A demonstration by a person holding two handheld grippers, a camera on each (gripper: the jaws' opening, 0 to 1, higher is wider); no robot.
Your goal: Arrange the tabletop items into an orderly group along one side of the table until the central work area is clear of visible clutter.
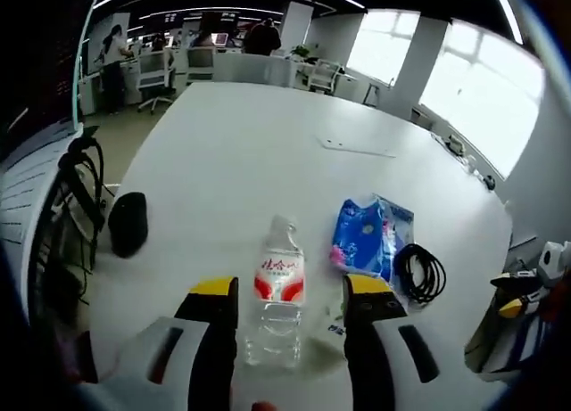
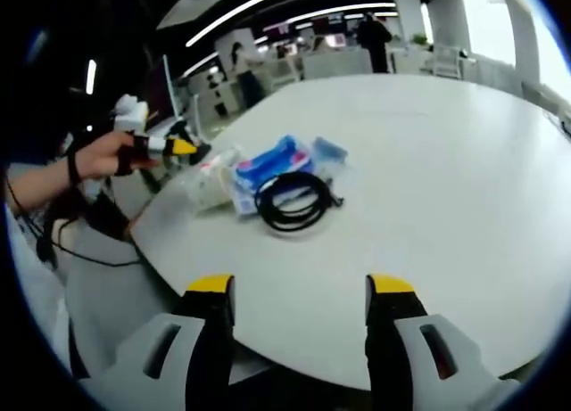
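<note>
The left tongs stand spread apart with a clear plastic water bottle upright between the yellow-tipped jaws; gaps show on both sides, so they do not grip it. The bottle carries a red and white label. Just to its right lies a blue plastic packet, and beside that a coiled black cable. Off to the left, well apart, a small black pouch-like object sits near the edge of the white surface.

The right tongs are also spread wide and hold nothing, hovering over the near edge of the surface. Ahead of them lie the black cable, the blue packet touching it, and the bottle. A person's hand holds the left tongs at the bottle.

Around is an open office with desks, chairs, ceiling strip lights, bright windows and people standing in the distance.
</note>
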